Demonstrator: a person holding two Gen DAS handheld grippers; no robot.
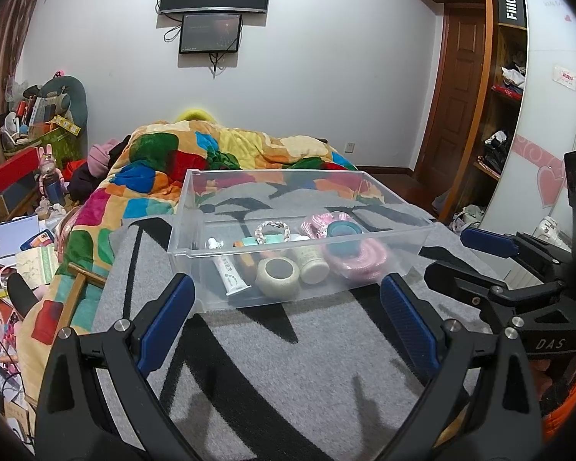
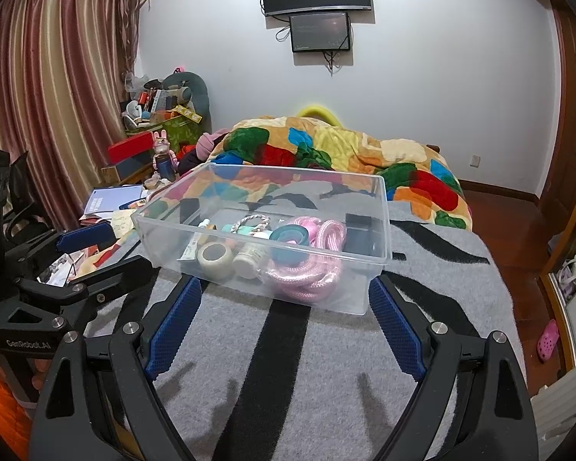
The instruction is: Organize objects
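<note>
A clear plastic bin [image 1: 184, 207] [image 2: 380, 211] stands on the grey and black striped blanket [image 1: 288, 365] [image 2: 307, 365] on the bed. Inside lie a white tape roll [image 1: 278, 274] [image 2: 214, 256], a white tube [image 1: 226, 265], a cream bottle [image 1: 312, 264] [image 2: 249, 259], a pink coiled rope [image 1: 359, 259] [image 2: 311, 272], a teal tape roll [image 1: 343, 232] [image 2: 290, 244] and a braided ring [image 1: 272, 230] [image 2: 249, 224]. My left gripper [image 1: 288, 303] is open and empty just short of the bin's near wall. My right gripper [image 2: 284, 307] is open and empty at the same wall. Each shows in the other's view, the right [image 1: 487, 242] and the left [image 2: 84, 236].
A colourful patchwork quilt [image 1: 196, 161] [image 2: 364, 153] lies heaped behind the bin. Cluttered boxes, papers and toys [image 1: 27, 199] [image 2: 149, 142] fill the left side of the bed. A wardrobe [image 1: 503, 88] stands at the right. A pink shoe [image 2: 548, 340] lies on the wooden floor.
</note>
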